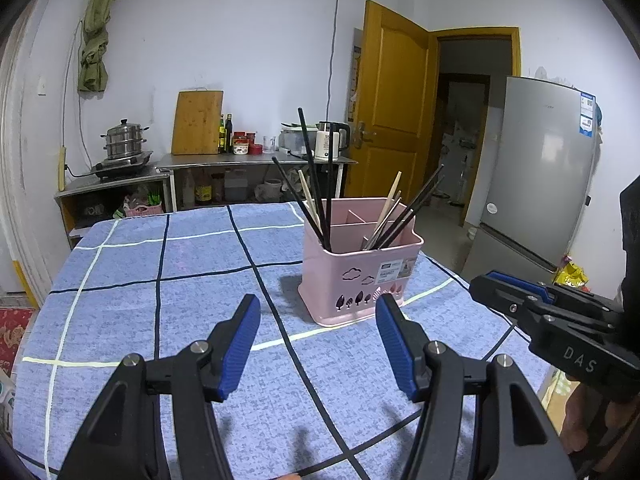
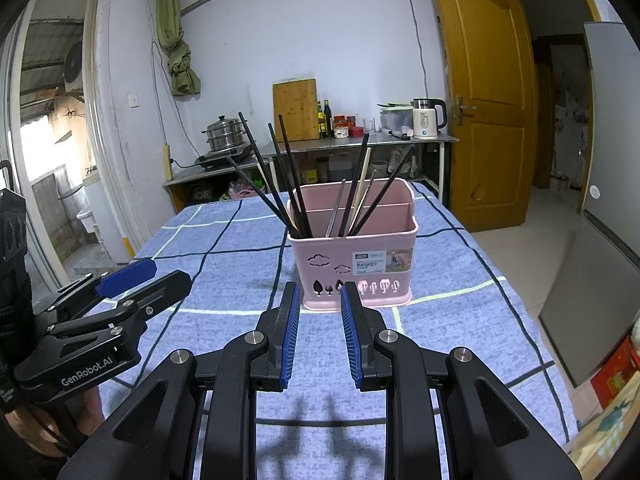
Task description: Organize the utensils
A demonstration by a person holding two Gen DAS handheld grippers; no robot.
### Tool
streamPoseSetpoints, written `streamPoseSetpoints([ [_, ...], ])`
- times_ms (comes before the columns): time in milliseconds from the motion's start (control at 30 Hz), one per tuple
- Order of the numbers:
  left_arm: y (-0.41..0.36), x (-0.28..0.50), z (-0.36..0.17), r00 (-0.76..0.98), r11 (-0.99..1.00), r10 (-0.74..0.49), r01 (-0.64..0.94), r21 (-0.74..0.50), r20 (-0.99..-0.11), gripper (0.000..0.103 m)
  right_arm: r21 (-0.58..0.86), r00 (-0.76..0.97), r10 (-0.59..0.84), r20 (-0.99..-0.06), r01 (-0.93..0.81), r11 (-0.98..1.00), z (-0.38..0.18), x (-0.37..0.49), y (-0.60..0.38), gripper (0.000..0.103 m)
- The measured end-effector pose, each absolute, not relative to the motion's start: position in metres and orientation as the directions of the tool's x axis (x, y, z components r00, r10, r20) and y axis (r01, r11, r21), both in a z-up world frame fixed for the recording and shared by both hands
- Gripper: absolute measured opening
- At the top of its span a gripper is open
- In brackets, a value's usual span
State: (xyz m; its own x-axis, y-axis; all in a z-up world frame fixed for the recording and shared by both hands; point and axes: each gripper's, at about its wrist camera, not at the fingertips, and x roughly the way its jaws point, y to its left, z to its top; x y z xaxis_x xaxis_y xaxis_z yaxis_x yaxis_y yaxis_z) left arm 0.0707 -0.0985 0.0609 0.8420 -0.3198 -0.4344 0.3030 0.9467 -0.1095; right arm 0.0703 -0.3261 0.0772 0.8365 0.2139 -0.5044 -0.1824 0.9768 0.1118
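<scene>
A pink utensil basket point(image 1: 360, 276) point(image 2: 352, 264) stands upright on the blue checked tablecloth point(image 1: 180, 280) point(image 2: 460, 320). Several black and pale chopsticks point(image 1: 316, 188) point(image 2: 288, 184) lean out of its compartments. My left gripper point(image 1: 318, 304) hovers over the cloth just in front of the basket, open, with nothing between its blue pads. My right gripper point(image 2: 319, 292) also faces the basket from the near side, its jaws parted by a narrow gap and empty. The right gripper point(image 1: 520, 300) shows at the right edge of the left wrist view, the left gripper point(image 2: 132, 280) at the left of the right wrist view.
Behind the table runs a steel counter point(image 1: 256, 160) point(image 2: 360, 142) with a cutting board point(image 1: 198, 122), bottles, a kettle point(image 2: 428, 118) and a steamer pot point(image 1: 122, 140). A yellow door point(image 1: 392, 112) stands open, and a grey fridge point(image 1: 540, 168) is at the right.
</scene>
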Motion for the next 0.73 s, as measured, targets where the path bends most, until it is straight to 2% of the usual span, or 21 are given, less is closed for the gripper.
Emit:
streamPoseSetpoints([
  [733, -0.1013, 0.0721, 0.0576, 0.846, 0.948, -0.317, 0.298, -0.113, -0.43, 0.062, 0.1, 0.84, 0.201, -0.503, -0.175, 0.979, 0.076, 0.0682, -0.3239, 0.022],
])
